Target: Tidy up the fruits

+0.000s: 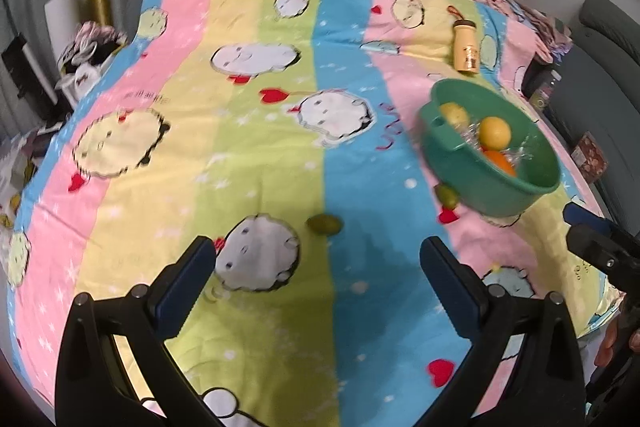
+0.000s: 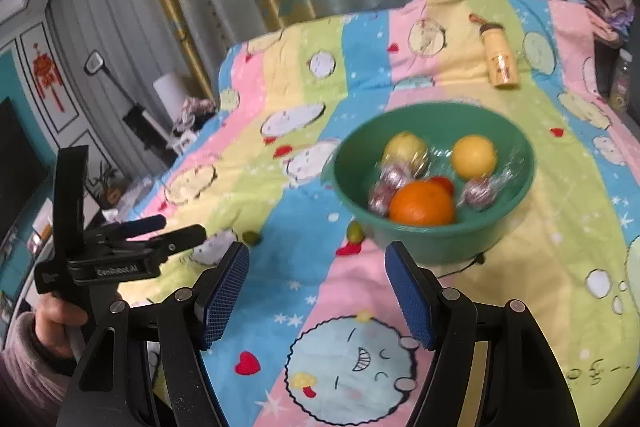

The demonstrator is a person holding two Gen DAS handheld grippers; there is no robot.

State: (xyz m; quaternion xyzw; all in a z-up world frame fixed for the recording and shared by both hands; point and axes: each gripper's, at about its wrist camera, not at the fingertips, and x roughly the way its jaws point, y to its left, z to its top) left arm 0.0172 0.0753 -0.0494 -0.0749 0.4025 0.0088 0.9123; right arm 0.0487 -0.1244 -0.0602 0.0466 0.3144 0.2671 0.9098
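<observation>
The left gripper [image 1: 316, 267] stands wide and empty; a small green fruit [image 1: 324, 225] lies on the bedspread [image 1: 260, 147] just ahead between its fingers, long axis crosswise; the right gripper [image 2: 316, 275], partly open and empty, is farther off, facing the bowl [image 2: 472, 239].

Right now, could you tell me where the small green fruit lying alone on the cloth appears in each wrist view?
Left wrist: the small green fruit lies low centre, just ahead of the open left tool.
Right wrist: the same fruit lies left of centre.
Shared landmark: the green bowl, to its right in both.
</observation>
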